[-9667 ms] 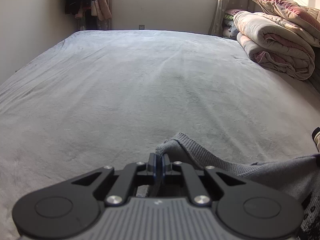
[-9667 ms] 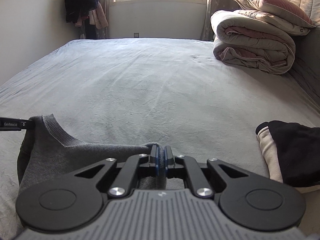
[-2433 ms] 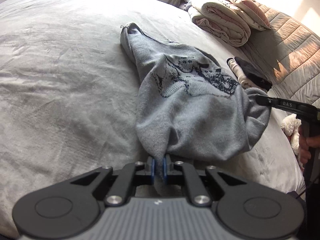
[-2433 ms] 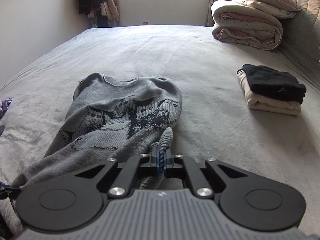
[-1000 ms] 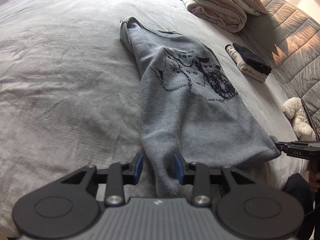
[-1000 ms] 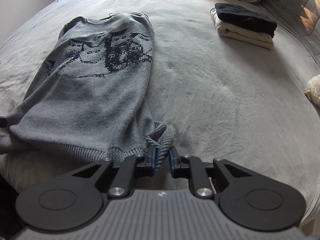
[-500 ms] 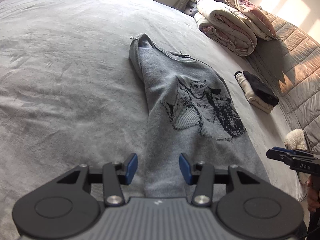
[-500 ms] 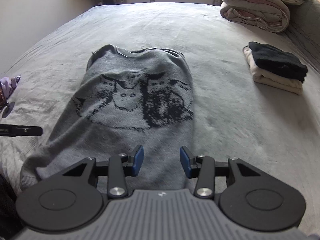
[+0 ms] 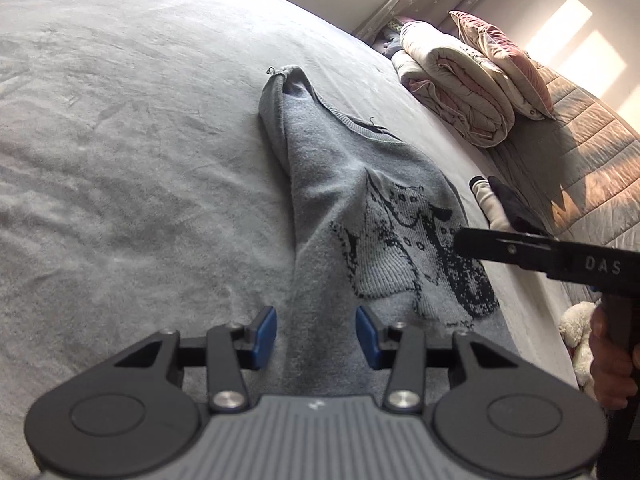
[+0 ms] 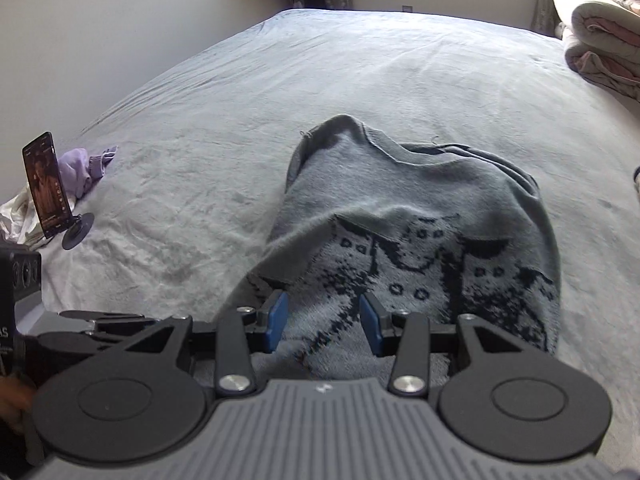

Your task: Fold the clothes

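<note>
A grey knit sweater (image 9: 360, 184) with a dark cat pattern lies flat on the grey bed (image 9: 120, 160), collar at the far end. My left gripper (image 9: 316, 330) hovers over the sweater's left side near the hem. Its jaws are closing, with the cloth under the gap and the blue pads (image 9: 264, 328) not pressing on it. In the right wrist view the sweater (image 10: 400, 208) lies just below my right gripper (image 10: 324, 324), which is open over the pattern and holds nothing. Its black fingers (image 9: 480, 244) reach in from the right in the left wrist view.
A folded black and cream stack (image 9: 496, 208) lies to the right of the sweater. Rolled quilts and a pillow (image 9: 460, 92) sit at the far right. A plush toy (image 9: 576, 320) is at the bed's edge. At the left stand a phone on a stand (image 10: 44, 184) and a purple cloth (image 10: 84, 168).
Both grippers have left the hem and moved up over the sweater's body. The right gripper has swung left across the pattern. The left jaws stand slightly narrower than half a second ago.
</note>
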Demonstrator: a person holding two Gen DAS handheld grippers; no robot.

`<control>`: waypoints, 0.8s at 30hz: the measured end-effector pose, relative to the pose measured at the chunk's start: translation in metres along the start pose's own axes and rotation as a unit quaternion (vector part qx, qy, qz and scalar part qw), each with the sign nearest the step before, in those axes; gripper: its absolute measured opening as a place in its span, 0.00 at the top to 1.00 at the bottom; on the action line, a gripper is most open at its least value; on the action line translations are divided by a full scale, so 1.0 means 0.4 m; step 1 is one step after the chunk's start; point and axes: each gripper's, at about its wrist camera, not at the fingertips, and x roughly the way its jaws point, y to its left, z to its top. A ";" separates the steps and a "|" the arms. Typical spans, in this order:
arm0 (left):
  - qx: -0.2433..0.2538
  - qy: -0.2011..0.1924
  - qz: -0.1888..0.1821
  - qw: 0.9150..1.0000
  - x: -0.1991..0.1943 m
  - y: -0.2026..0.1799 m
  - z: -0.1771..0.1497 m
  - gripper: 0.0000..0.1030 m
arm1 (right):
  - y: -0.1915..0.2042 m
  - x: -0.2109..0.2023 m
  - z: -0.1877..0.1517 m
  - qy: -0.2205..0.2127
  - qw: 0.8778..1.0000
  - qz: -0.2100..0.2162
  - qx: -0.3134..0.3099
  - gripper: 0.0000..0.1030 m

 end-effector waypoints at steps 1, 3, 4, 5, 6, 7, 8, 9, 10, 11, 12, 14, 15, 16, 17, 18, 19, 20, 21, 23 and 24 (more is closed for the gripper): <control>-0.004 -0.002 0.000 1.000 0.003 0.004 0.000 0.69 | 0.003 0.016 0.012 0.001 1.000 0.009 0.000 0.57; -0.011 -0.001 0.003 1.000 0.010 0.009 -0.002 0.77 | 0.011 0.048 0.032 0.000 1.000 0.024 -0.004 0.57; -0.014 -0.001 0.001 1.000 0.012 0.011 -0.002 0.79 | 0.018 0.066 0.042 0.000 0.999 0.031 -0.008 0.57; -0.014 -0.001 -0.001 1.000 0.013 0.011 -0.002 0.82 | 0.025 0.082 0.050 0.001 0.999 0.038 -0.013 0.57; -0.013 0.000 -0.003 1.000 0.015 0.010 -0.002 0.83 | 0.031 0.099 0.057 0.003 0.999 0.044 -0.017 0.57; -0.012 0.001 -0.005 1.000 0.017 0.009 -0.003 0.84 | 0.038 0.116 0.065 0.006 0.999 0.050 -0.020 0.57; -0.010 0.002 -0.006 1.000 0.019 0.008 -0.004 0.84 | 0.044 0.135 0.072 0.010 0.998 0.055 -0.023 0.57; -0.009 0.002 -0.006 1.000 0.021 0.008 -0.005 0.85 | 0.048 0.151 0.077 0.013 0.998 0.059 -0.026 0.57; -0.008 0.002 -0.007 1.000 0.023 0.007 -0.006 0.85 | 0.052 0.166 0.081 0.017 0.998 0.060 -0.028 0.57; -0.008 0.002 -0.009 1.000 0.023 0.008 -0.006 0.85 | 0.055 0.180 0.085 0.020 0.997 0.062 -0.030 0.57; -0.008 0.002 -0.010 1.000 0.024 0.008 -0.007 0.85 | 0.058 0.194 0.089 0.024 0.997 0.063 -0.032 0.57; -0.010 0.002 -0.013 1.000 0.025 0.012 -0.007 0.85 | 0.059 0.218 0.092 0.032 0.997 0.060 -0.033 0.57; -0.012 0.003 -0.014 1.000 0.025 0.015 -0.007 0.85 | 0.056 0.228 0.092 0.036 0.997 0.055 -0.033 0.57; -0.013 0.003 -0.015 1.000 0.025 0.017 -0.008 0.85 | 0.053 0.237 0.092 0.039 0.998 0.048 -0.033 0.57; -0.015 0.003 -0.016 1.000 0.026 0.018 -0.008 0.85 | 0.049 0.244 0.091 0.040 0.998 0.042 -0.033 0.57; -0.016 0.003 -0.016 1.000 0.026 0.019 -0.008 0.85 | 0.045 0.249 0.089 0.040 0.998 0.037 -0.034 0.57; -0.016 0.003 -0.017 1.000 0.026 0.020 -0.007 0.85 | 0.040 0.254 0.088 0.040 0.998 0.033 -0.034 0.57; -0.016 0.003 -0.017 1.000 0.026 0.020 -0.007 0.85 | 0.037 0.257 0.086 0.040 0.998 0.029 -0.035 0.59; -0.016 0.002 -0.017 1.000 0.026 0.020 -0.006 0.85 | 0.036 0.259 0.084 0.039 0.998 0.026 -0.036 0.60; -0.015 0.002 -0.017 1.000 0.026 0.020 -0.007 0.85 | 0.039 0.261 0.080 0.037 0.998 0.018 -0.044 0.61; -0.015 0.002 -0.017 1.000 0.025 0.021 -0.007 0.85 | 0.041 0.261 0.077 0.036 0.998 0.014 -0.049 0.61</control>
